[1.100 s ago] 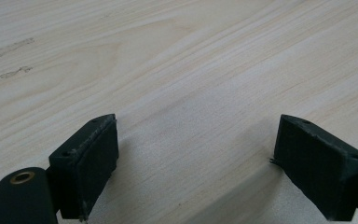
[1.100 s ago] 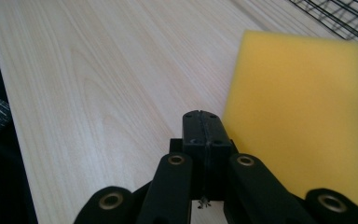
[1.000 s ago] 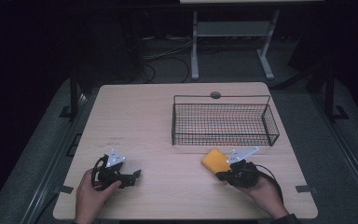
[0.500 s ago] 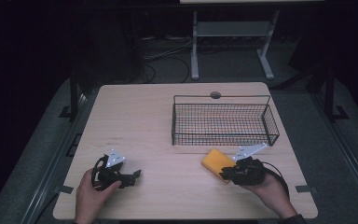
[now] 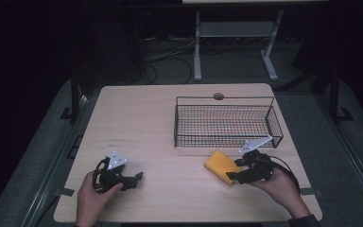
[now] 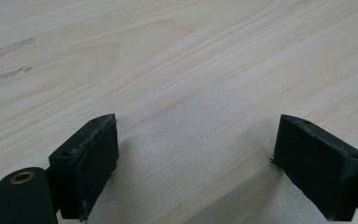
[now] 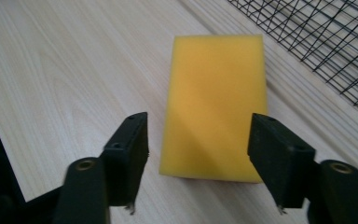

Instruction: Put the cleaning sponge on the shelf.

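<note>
High view: a yellow sponge (image 5: 222, 166) lies flat on the counter (image 5: 160, 123), at 7 o'clock of the wire basket (image 5: 227, 124). The right tool (image 5: 236, 174) sits beside it, its jaws just opening. Left tool (image 5: 134, 178) at 8 o'clock.

Left tool view: jaws apart over bare wood.

Right tool view: jaws apart, the sponge (image 7: 216, 102) just ahead at 12 o'clock, unclamped.

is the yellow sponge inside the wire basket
No, the yellow sponge lies flat on the wooden table, outside and in front of the black wire basket, near the open right gripper.
</note>
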A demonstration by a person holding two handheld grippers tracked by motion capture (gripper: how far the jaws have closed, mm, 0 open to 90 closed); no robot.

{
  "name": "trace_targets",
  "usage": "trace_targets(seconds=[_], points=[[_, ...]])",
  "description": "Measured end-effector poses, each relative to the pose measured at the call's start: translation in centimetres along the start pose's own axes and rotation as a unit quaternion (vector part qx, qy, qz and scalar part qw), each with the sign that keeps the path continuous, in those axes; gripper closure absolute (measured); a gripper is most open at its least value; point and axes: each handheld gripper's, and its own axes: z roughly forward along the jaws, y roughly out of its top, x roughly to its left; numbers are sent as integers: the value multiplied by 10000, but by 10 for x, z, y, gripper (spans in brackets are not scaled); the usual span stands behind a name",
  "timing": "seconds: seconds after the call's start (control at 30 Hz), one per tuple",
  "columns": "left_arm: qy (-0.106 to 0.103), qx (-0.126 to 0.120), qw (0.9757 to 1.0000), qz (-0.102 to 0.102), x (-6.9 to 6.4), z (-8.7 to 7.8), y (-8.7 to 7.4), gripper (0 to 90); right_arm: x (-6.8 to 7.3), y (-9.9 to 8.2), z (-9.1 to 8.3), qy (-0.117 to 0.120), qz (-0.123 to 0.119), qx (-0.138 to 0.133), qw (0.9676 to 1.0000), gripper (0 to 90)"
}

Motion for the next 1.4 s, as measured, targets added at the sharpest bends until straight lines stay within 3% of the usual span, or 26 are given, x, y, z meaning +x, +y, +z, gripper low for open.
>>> trace_targets(seconds=[0.13,0.33,0.47,0.57,0.9,1.23,1.4], points=[[0,0,10000,0,0,0,0,129,-2,6,1,-175,24,167,9997,193],[3,0,10000,-14,0,0,0,129,0,16,8,-277,-57,382,9989,125],[2,-1,10000,-15,0,0,0,129,0,24,12,-414,-65,483,9980,21],[1,11,10000,2,0,0,0,129,-2,29,14,-508,-34,547,9972,22],[1,9,10000,0,0,0,0,129,-3,45,30,-371,-134,940,9948,22],[2,18,10000,1,0,0,0,129,0,50,52,-414,-235,1390,9891,23],[3,12,10000,0,0,0,0,129,0,48,62,-462,-307,1444,9880,63]])
